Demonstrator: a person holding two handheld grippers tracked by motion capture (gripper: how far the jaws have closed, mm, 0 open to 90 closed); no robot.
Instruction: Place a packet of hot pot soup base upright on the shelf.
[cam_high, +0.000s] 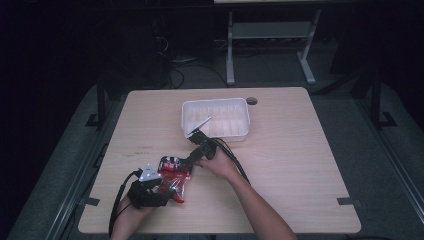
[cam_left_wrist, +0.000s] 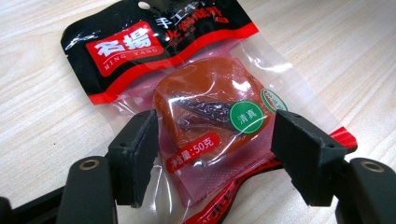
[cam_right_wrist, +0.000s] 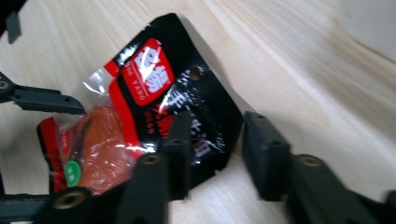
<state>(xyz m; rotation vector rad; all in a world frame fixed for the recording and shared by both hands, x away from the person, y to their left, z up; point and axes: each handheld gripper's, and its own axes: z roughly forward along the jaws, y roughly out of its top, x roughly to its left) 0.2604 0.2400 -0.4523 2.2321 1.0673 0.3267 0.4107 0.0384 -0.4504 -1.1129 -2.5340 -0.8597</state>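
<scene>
Most of the surface (cam_high: 290, 165) lies bare: the whole right half and the far left corner give a hand open passage. The white tray (cam_high: 216, 119) stands toward the far edge near the middle, blocking a straight path there. Near the front left, the snack packet (cam_high: 174, 175) lies flat with the left tool (cam_high: 167, 192) straddling it and the right tool (cam_high: 192, 160) at its far end, crowding that corner.
</scene>
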